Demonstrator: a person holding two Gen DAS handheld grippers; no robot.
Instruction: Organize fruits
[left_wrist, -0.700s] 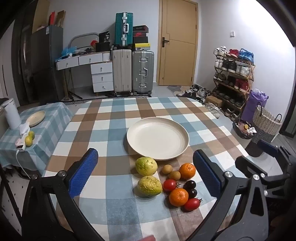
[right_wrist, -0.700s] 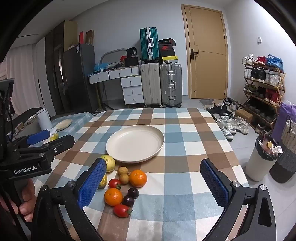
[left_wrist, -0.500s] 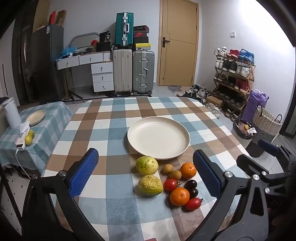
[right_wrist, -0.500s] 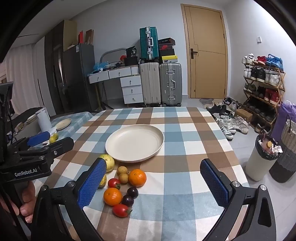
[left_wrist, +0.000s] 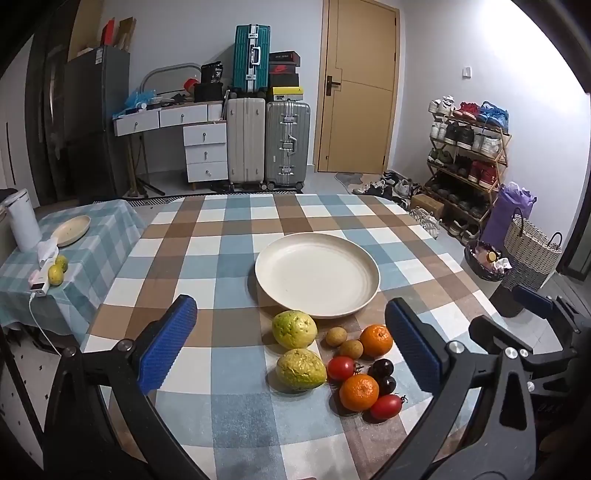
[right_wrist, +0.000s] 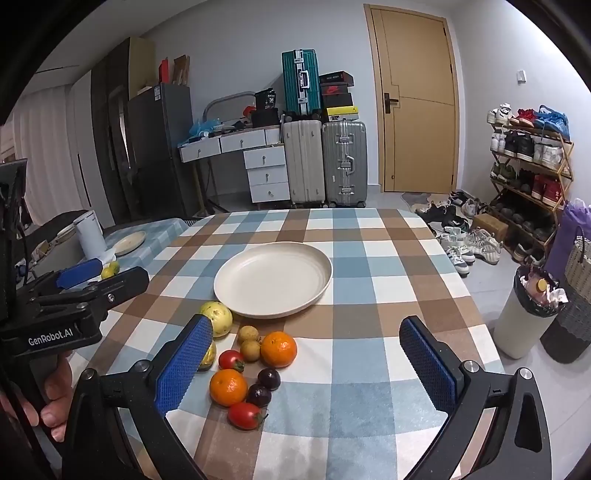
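An empty cream plate (left_wrist: 317, 274) (right_wrist: 273, 279) sits mid-table on the checked cloth. In front of it lies a cluster of fruit: two green guavas (left_wrist: 294, 329) (left_wrist: 300, 370), two oranges (left_wrist: 376, 340) (left_wrist: 359, 392), two red tomatoes (left_wrist: 341, 368) (left_wrist: 385, 406), two small brown fruits (left_wrist: 336, 336) and two dark plums (left_wrist: 382, 368). The same cluster shows in the right wrist view (right_wrist: 243, 360). My left gripper (left_wrist: 291, 347) is open and empty above the fruit. My right gripper (right_wrist: 306, 365) is open and empty, right of the cluster.
A side table (left_wrist: 22, 291) at the left holds a white kettle (left_wrist: 23, 218), a small plate (left_wrist: 71, 225) and two limes (left_wrist: 56, 274). A white bin (right_wrist: 526, 314), baskets and a shoe rack (right_wrist: 528, 170) stand to the right. Suitcases (left_wrist: 266, 144) stand by the far wall.
Both views have shifted very slightly; the plate and fruit sit a touch to the right in the left wrist view. Both grippers stay open and no fruit has moved.
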